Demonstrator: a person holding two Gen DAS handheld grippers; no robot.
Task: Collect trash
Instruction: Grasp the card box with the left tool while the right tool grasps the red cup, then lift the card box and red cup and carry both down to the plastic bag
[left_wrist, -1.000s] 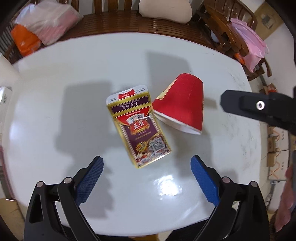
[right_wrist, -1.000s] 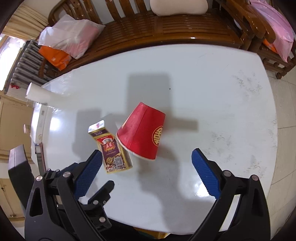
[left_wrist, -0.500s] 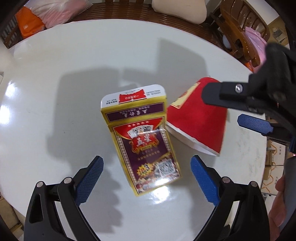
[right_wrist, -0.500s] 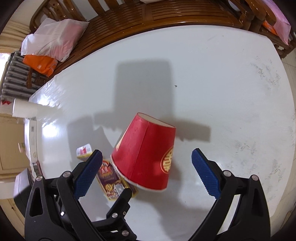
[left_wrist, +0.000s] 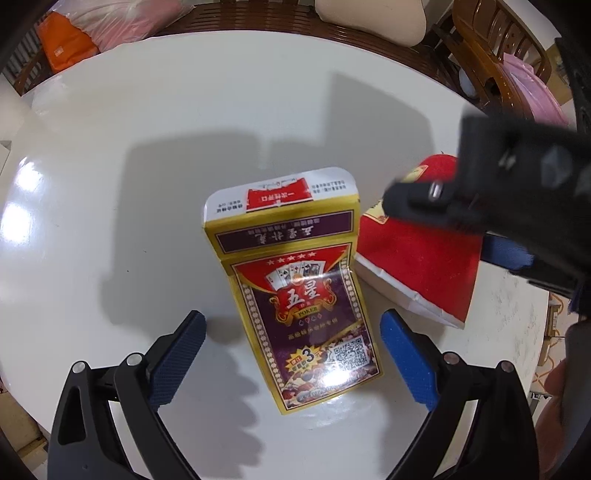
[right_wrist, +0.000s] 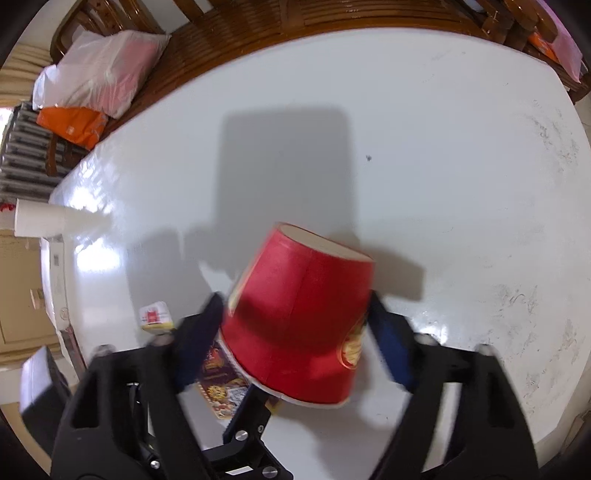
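A playing-card box, gold and purple with a red panel, lies flat on the white round table. My left gripper is open, its blue pads either side of the box's near end without touching it. A red paper cup lies on its side next to the box, mouth toward me. My right gripper straddles the cup with a pad close to each side; the frame is blurred, so contact is unclear. The cup and right gripper also show in the left wrist view. The box is mostly hidden in the right wrist view.
Wooden chairs ring the far side of the table. Plastic bags, white-pink and orange, lie on a seat at left. A white paper cup lies at the table's left edge. A beige cushion sits behind.
Both grippers moved down and forward. The left now has the card box between its pads. The right now has the red cup between its pads, and they have narrowed.
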